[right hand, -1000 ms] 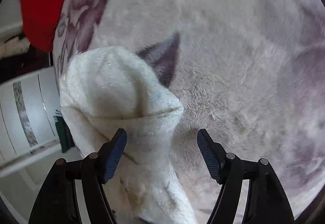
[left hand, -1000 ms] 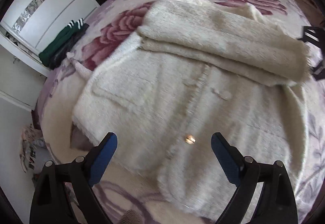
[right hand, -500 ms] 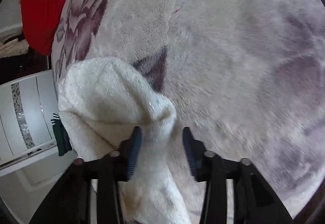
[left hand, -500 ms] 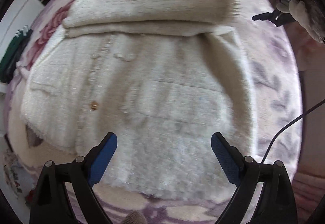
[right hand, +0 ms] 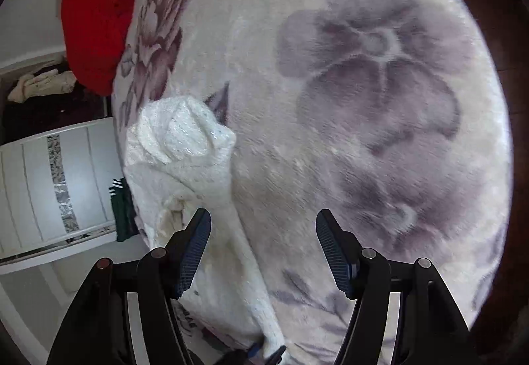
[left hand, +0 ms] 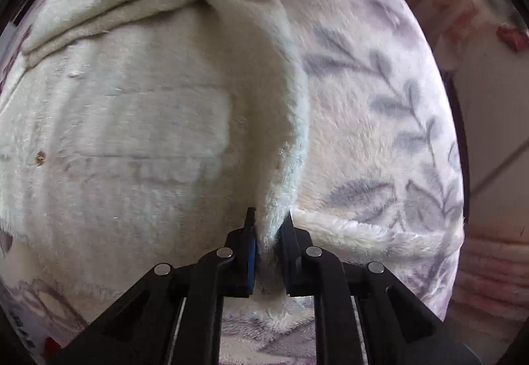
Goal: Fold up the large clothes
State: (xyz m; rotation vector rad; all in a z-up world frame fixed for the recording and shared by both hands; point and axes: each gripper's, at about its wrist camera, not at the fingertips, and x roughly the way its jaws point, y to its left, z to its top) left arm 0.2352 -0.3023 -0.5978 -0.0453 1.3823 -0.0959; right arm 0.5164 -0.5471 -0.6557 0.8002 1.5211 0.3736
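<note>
A cream fleece jacket [left hand: 132, 133] lies spread on a flower-patterned bedspread [left hand: 380, 133], its upper part folded down across it. My left gripper [left hand: 268, 219] points steeply down and is shut on the jacket's right edge, which bunches into a ridge between the pads. In the right wrist view the jacket [right hand: 178, 146] shows as a folded lump at the left. My right gripper [right hand: 263, 232] hovers above the bedspread [right hand: 363, 84] with its jaws opening. A strip of jacket runs just inside its left finger [right hand: 195, 252], and neither pad presses on it.
A red garment [right hand: 96, 18] lies at the bed's far corner. Beside the bed stand a white cabinet [right hand: 49, 183] and a dark green garment [right hand: 120, 213]. A gold button [left hand: 40, 160] sits on the jacket front. The bed's edge drops away at the right.
My left gripper moved right along the hem, came down and shut on the jacket's right edge. My right gripper pinched the folded lump, then let go and drew back upward.
</note>
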